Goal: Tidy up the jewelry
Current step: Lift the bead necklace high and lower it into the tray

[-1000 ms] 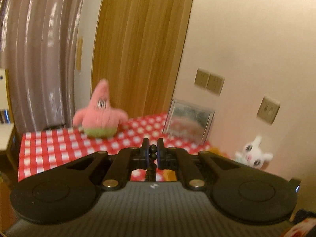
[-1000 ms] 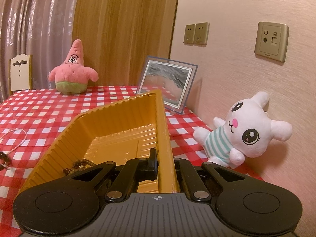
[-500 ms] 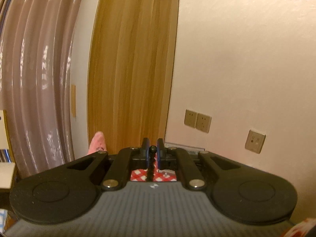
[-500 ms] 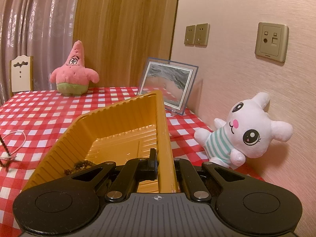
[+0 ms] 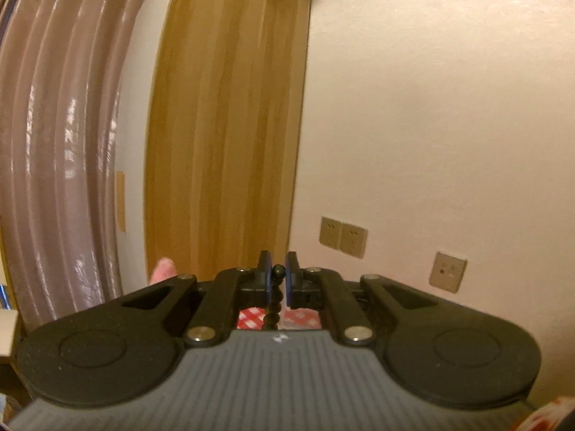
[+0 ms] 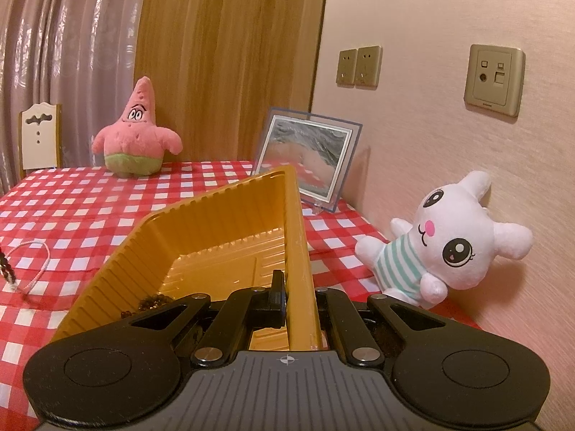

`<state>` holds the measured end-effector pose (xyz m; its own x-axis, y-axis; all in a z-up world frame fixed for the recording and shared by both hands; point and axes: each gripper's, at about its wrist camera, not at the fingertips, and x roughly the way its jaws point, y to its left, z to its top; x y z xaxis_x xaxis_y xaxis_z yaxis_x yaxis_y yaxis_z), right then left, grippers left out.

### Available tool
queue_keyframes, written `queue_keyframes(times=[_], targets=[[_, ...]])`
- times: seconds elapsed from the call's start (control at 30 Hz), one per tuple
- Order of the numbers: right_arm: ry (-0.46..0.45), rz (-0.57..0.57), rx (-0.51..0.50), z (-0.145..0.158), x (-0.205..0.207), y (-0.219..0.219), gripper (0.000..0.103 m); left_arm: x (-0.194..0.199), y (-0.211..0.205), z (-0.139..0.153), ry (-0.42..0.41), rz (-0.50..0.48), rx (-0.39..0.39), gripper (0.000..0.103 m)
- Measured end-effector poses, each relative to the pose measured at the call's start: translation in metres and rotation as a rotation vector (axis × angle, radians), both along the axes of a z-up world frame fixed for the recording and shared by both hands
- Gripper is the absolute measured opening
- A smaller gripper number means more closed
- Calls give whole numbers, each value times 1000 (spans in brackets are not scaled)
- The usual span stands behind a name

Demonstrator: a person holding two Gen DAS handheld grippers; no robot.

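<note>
In the left wrist view my left gripper is shut on a string of dark round beads that hangs down between its fingers. It is held high, facing the wall. In the right wrist view my right gripper is shut on the right wall of a ribbed yellow tray standing on the red checked tablecloth. A small heap of dark jewelry lies in the tray's near left corner. At the far left edge a dark beaded strand hangs above the cloth, with a white cord loop beside it.
A pink star plush sits at the table's back. A framed picture leans on the wall behind the tray, and a white bunny plush sits to its right. A white chair back stands at the far left. Wall sockets are ahead.
My left gripper has risen with the bead string, so its view went from the table up to the wall. The strand at the left of the right wrist view was drawn upward. Right gripper and tray stayed still.
</note>
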<state>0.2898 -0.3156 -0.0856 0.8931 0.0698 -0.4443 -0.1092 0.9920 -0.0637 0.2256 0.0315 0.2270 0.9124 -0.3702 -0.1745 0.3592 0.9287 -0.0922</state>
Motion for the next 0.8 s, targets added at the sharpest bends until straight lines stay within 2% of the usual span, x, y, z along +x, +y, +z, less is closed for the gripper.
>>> queue_keyframes(times=[0.2,0.47,0.6,0.7,0.8], targets=[[-2,4,-4,1,-1,1,3,0,-9,-43,159,-58,-72,6],[-7,7,-6,3,-2,2,3,-3,-12,-83,287,-65,-135,6],[-7,8,-6,3,-2,2,3,-4,-29,-70,245,-134,-150,6],[-11,10,-7,2,-3,2,3,-3,-40,-51,176,-175,-162,6],[-11,11,-7,2,-3,2,3,0,-45,-26,88,-205,-217,6]])
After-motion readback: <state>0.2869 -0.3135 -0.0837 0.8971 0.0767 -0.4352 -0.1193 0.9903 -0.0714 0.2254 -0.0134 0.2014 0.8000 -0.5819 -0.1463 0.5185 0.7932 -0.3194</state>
